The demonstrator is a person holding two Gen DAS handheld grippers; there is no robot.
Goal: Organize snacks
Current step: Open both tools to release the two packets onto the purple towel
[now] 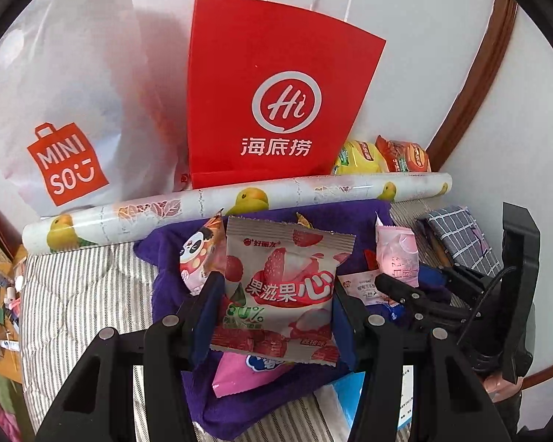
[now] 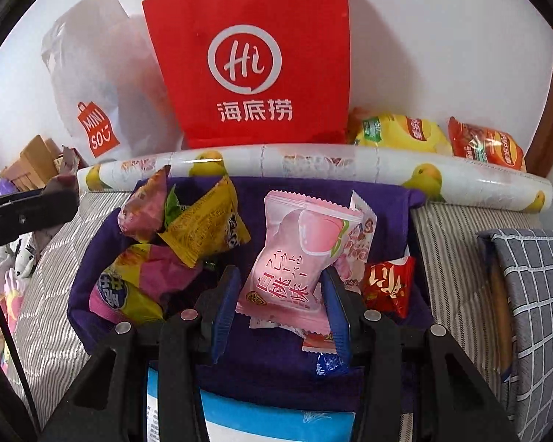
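Note:
My left gripper [image 1: 272, 307] is shut on a grey and red lychee-strawberry snack packet [image 1: 280, 287] and holds it upright above a purple cloth [image 1: 173, 294]. My right gripper [image 2: 280, 309] is shut on a pink peach snack packet [image 2: 295, 258] above the same purple cloth [image 2: 276, 368]. Several loose snacks lie on the cloth: a yellow packet [image 2: 206, 224], pink-and-yellow packets [image 2: 136, 283] and a small red packet [image 2: 387, 283]. A red Haidilao paper bag [image 1: 272, 99] stands behind, also in the right wrist view [image 2: 254, 59]. The right gripper shows in the left wrist view [image 1: 424, 291].
A white Miniso bag [image 1: 66, 118] stands left of the red bag. A rolled sheet printed with yellow fruit [image 1: 239, 202] lies across the back. Yellow and orange chip bags [image 2: 438, 136] sit at the back right. A checked grey cloth [image 2: 527, 294] lies right. A blue-white box [image 2: 276, 420] is near.

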